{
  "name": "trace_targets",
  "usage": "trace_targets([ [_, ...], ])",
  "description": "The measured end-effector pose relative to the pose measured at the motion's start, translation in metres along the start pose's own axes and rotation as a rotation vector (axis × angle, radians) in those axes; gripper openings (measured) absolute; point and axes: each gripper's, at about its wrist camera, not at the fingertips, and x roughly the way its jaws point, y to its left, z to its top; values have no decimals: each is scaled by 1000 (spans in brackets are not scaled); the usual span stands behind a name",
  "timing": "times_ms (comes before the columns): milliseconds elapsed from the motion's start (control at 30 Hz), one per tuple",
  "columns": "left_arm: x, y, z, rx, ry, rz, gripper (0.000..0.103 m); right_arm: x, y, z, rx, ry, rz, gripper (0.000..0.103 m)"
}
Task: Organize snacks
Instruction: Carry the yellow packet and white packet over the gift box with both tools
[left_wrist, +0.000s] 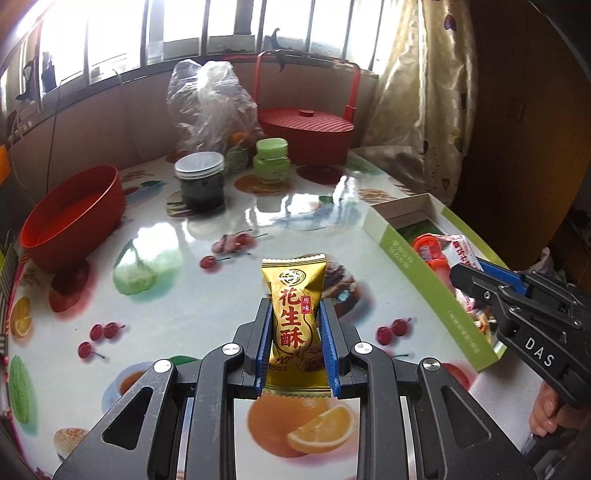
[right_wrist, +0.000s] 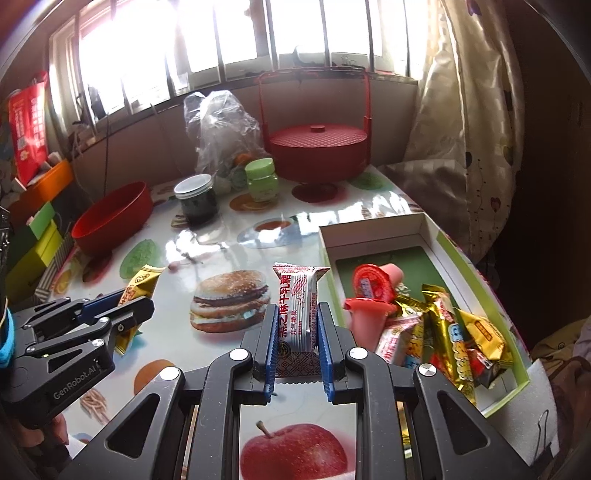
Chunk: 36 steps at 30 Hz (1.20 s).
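My left gripper (left_wrist: 295, 314) is shut on a gold peanut-candy packet (left_wrist: 294, 317) held upright above the table. In the right wrist view that gripper (right_wrist: 138, 306) shows at the left with the gold packet (right_wrist: 142, 282) in it. My right gripper (right_wrist: 297, 317) is shut on a white and red candy packet (right_wrist: 300, 314), just left of the green-sided box (right_wrist: 517, 384). The box holds several snacks: red jelly cups (right_wrist: 373, 288) and gold wrappers (right_wrist: 476, 332). In the left wrist view the right gripper (left_wrist: 469, 273) hangs over the box (left_wrist: 424, 280), pinching the white packet (left_wrist: 461, 251).
A red bowl (left_wrist: 74, 218) sits at the left, a dark jar (left_wrist: 201, 181) and a green jar (left_wrist: 271, 160) behind the middle. A clear plastic bag (left_wrist: 210, 103) and a red lidded basket (left_wrist: 306, 133) stand at the back. The fruit-print table (left_wrist: 184, 314) ends right of the box.
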Motion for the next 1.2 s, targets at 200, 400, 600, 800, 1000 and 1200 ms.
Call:
trace_targets([
  [200, 3, -19, 2, 16, 4, -33, 26, -8, -16, -4, 17, -6, -22, 19],
  [400, 6, -37, 6, 36, 7, -66, 26, -13, -31, -8, 44, -7, -40, 19],
  [600, 14, -57, 12, 65, 13, -101, 26, -17, -46, -12, 66, -6, -60, 19],
  [800, 19, -73, 20, 93, 14, -119, 26, -22, -58, -14, 84, -7, -76, 19],
  [1000, 24, -85, 27, 110, 16, -139, 26, -26, -73, -17, 108, -9, -98, 19],
  [1200, 33, -96, 33, 115, 26, -166, 26, -26, -88, -21, 138, -4, -124, 19],
])
